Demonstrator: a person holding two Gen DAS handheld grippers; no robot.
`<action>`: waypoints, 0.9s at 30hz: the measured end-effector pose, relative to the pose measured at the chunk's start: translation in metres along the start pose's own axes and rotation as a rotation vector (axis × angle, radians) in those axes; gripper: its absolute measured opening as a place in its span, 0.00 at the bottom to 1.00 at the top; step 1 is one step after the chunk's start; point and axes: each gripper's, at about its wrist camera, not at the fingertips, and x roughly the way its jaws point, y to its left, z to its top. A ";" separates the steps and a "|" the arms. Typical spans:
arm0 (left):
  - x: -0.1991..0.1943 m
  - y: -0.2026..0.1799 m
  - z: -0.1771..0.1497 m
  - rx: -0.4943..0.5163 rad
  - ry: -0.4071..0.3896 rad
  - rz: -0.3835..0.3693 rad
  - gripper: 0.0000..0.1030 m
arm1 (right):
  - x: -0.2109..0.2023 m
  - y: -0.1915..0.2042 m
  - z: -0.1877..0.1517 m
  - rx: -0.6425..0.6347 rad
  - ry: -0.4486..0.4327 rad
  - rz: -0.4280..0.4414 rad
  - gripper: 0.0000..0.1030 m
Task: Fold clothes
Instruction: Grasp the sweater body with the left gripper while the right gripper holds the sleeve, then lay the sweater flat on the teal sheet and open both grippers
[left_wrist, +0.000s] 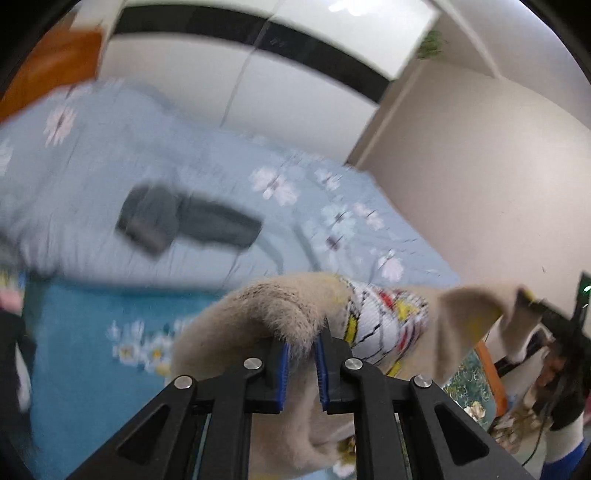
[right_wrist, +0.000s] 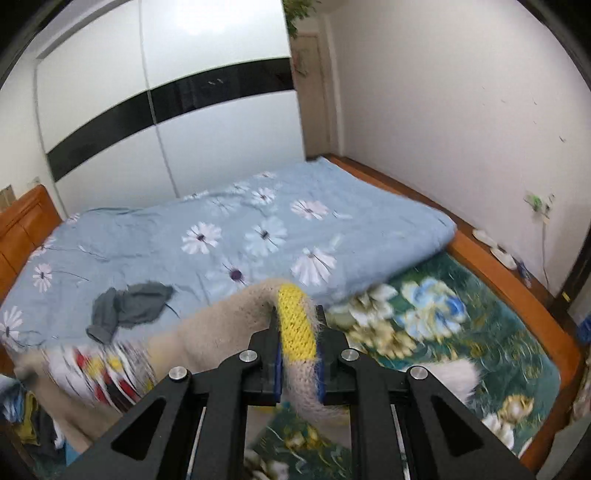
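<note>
Sweater (left_wrist: 288, 310) — fuzzy beige knit with a white, red and yellow patterned panel — lifted clear of the bed and slung between two grippers; left gripper (left_wrist: 302, 354) pinched nearly shut on a furry beige fold, cloth bunched above the jaws and hanging below them; right gripper (right_wrist: 297, 343) likewise clamped narrow on a yellow ribbed band (right_wrist: 295, 321), probably a cuff or hem, with beige knit trailing off to the left of its jaws. Soft, light and limp by the look of it, likely to sag and stretch rather than hold a line; fluffy pile may slip under the pads, so best taken at ribbed edges or seams, well apart, to spread it flat. Ahead of both jaws, a pale blue quilt (right_wrist: 258, 229) printed with daisies, covering the bed; a crumpled grey garment (right_wrist: 125, 306) lying on it, left of the jaws; green floral blanket (right_wrist: 461, 332) below and to the right; white wardrobe (right_wrist: 184, 110) with a black band beyond; bare white wall (right_wrist: 443, 110) to the right.
</note>
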 end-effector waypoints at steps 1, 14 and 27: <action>0.002 0.014 -0.009 -0.043 0.014 0.007 0.13 | 0.002 0.010 0.005 -0.010 -0.003 0.012 0.13; -0.060 0.160 -0.142 -0.439 0.021 0.114 0.12 | 0.036 0.265 0.009 -0.324 0.015 0.280 0.13; -0.096 0.211 -0.173 -0.435 0.046 0.194 0.13 | 0.112 0.454 -0.096 -0.638 0.216 0.396 0.14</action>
